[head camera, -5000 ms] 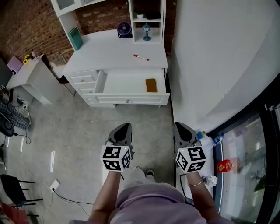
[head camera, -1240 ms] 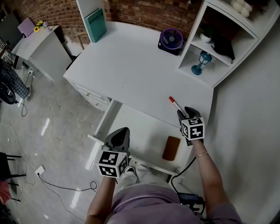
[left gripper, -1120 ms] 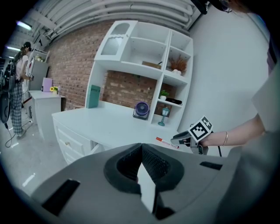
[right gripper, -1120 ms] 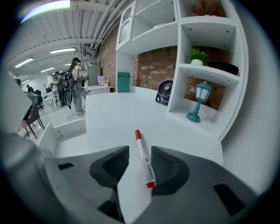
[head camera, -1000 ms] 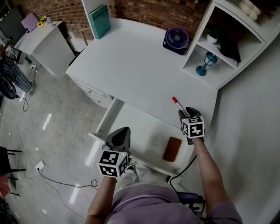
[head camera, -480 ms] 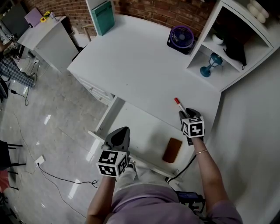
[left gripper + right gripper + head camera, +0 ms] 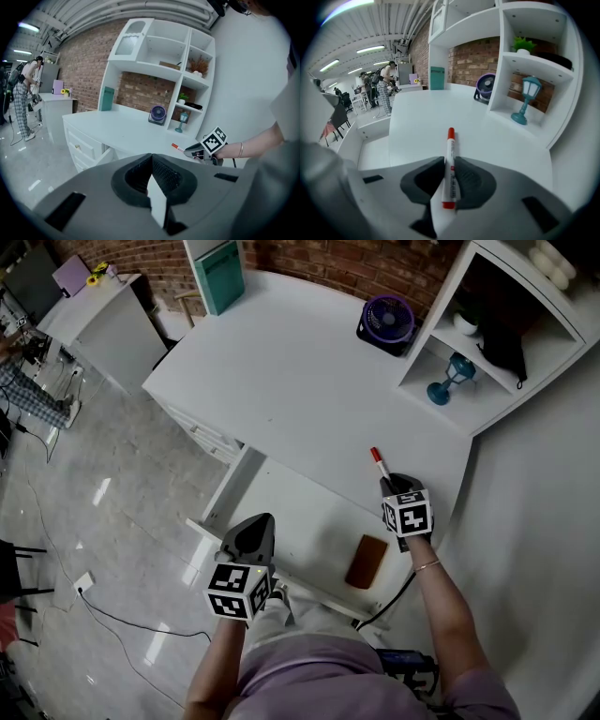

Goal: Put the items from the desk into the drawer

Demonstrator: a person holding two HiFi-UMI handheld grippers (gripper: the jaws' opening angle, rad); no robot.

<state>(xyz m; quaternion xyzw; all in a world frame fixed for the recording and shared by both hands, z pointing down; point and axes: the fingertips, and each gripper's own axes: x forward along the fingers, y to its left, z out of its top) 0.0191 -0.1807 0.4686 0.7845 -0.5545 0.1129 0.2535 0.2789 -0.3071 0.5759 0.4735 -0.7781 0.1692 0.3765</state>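
A head-mounted camera looked steeply down on a white desk [image 7: 281, 381] standing against a brick wall, with a wide open drawer [image 7: 298, 514] pulled out from under its front edge. The right gripper [image 7: 386, 481] reached over the right front part of the desk top, just beyond the drawer. Its jaws had just been closing and now pressed from both sides on a white marker [image 7: 377, 459]. The marker's red cap pointed away from the gripper toward the back of the desk, and its other red end sat between the pads. Whether the marker rested on the desk top could not be told. The left gripper [image 7: 262, 520] hung above the drawer's front left corner, well apart from the marker, with its jaws drawn together and nothing between them. A flat brown item [image 7: 365, 562] lay inside the drawer at its right end. A purple fan [image 7: 385, 316] stood at the back of the desk, beside a shelf unit holding a small teal lamp [image 7: 439, 390].
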